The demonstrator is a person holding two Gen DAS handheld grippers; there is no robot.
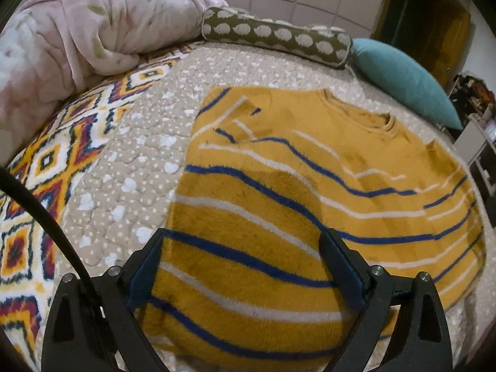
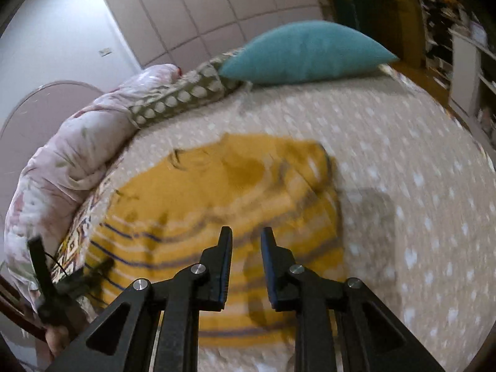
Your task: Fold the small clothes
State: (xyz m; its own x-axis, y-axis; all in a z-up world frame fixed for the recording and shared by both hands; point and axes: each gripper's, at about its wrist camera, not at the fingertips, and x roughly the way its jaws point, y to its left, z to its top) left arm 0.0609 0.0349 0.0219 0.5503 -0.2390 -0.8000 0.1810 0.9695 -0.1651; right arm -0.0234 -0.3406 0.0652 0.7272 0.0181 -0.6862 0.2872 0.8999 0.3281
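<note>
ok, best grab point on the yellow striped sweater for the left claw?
Probably the bottom hem corner nearest the left claw, approached low from the near edge. The sweater lies flat with both sleeves folded in, so the hem is the free straight edge to lift toward the collar.

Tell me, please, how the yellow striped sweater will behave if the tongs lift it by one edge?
The sweater will probably hang limp: it lies flat with both sleeves already folded in. Its fuzzy pile suggests that it will not slip easily from the open left tongs, nor from the right tongs. On the quilted bedcover it would likely bunch rather than slide.
</note>
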